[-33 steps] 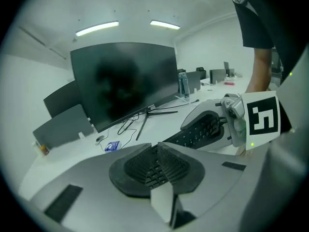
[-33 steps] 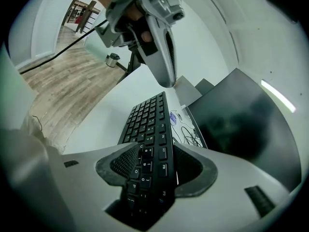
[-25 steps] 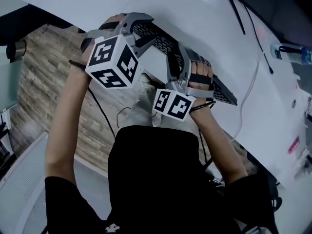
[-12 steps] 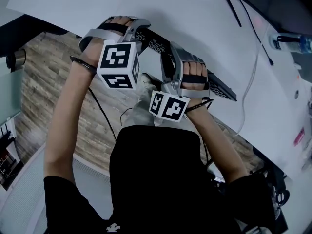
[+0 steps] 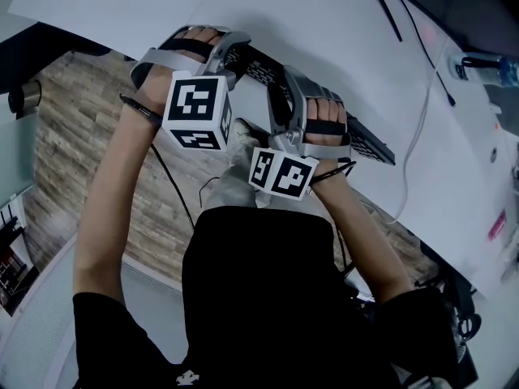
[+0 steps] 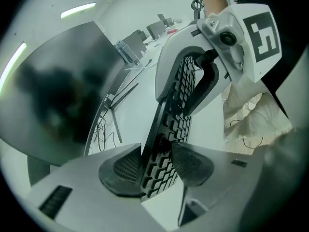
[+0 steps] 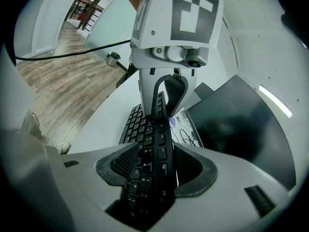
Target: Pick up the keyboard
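A black keyboard [image 5: 369, 144] hangs over the near edge of the white desk [image 5: 324, 23], tilted on its long edge. My left gripper [image 5: 233, 51] is at its left end. In the left gripper view the keyboard [image 6: 181, 110] runs between that gripper's [image 6: 157, 166] pads; its jaws have just been closing and both pads now press on it. My right gripper [image 5: 281, 104] holds the keyboard near its middle. In the right gripper view the pads [image 7: 120, 166] clamp the key rows [image 7: 147, 139], and the left gripper [image 7: 161, 88] shows ahead on the far end.
A dark monitor [image 6: 63, 91] stands on the desk behind the keyboard, with black cables [image 5: 389, 14] trailing from it. A water bottle [image 5: 486, 70] lies at the desk's far right. Wood floor [image 5: 73, 136] lies below the desk edge, with the person's legs under the grippers.
The left gripper has rolled on its wrist, so its marker cube shows a different face, and it has sunk slightly on the keyboard's left end. The right gripper has kept still.
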The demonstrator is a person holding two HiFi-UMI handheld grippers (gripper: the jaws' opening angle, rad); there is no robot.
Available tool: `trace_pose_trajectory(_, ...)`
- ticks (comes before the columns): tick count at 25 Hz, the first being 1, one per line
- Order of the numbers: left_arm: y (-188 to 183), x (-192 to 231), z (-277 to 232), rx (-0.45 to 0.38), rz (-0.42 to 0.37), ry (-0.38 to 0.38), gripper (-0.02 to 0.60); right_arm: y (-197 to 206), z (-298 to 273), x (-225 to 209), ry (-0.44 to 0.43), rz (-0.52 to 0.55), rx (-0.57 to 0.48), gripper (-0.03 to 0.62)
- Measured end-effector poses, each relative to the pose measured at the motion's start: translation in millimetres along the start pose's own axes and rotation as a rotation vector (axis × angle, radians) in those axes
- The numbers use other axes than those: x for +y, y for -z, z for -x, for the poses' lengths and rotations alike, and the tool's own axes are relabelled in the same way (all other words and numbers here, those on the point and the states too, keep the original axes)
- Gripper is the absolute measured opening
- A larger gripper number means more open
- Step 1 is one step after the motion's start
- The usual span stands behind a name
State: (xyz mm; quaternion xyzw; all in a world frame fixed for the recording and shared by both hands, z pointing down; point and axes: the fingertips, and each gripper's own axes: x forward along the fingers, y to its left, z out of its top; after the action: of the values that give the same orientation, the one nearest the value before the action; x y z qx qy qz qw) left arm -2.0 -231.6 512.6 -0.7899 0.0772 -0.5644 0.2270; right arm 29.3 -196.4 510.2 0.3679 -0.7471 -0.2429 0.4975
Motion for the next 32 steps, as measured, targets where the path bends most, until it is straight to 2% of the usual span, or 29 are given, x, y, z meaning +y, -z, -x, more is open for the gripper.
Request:
trace_pose_trajectory(6,3,-2,4,0.007,-0.022,-0.033,0.196,-6,2,-2,-0.057,-0.087,-0.016,0.227)
trace_pose_trajectory(14,0,-5,5,-0.004,-0.037,-0.095,0.192,10,18,-26,-0.268,-0.240,-0.018,0.232)
trace_pose_trajectory(16,0,-6,6,-0.009,-0.042,-0.106,0.192,13,25,-31,-0.352,-0.295,-0.021,0.232)
trace_pose_trajectory(20,0,-8,7,-0.013,-0.048,-0.126,0.190,16,37,-32,-0.590,-0.455,0.001,0.232)
trace_pose_trajectory(22,0,-8,8,-0.016,-0.051,-0.138,0.190,18,40,-32,-0.680,-0.505,0.015,0.232)
trace_pose_trajectory(24,1,-9,9,-0.017,-0.053,-0.151,0.190,23,37,-29,-0.747,-0.517,0.046,0.232)
trace_pose_trajectory(29,2,-11,10,-0.019,-0.053,-0.174,0.192,37,26,4,-0.966,-0.468,0.186,0.239)
trace_pose_trajectory(32,1,-11,10,-0.019,-0.064,-0.183,0.190,34,17,18,-1.004,-0.453,0.230,0.239)
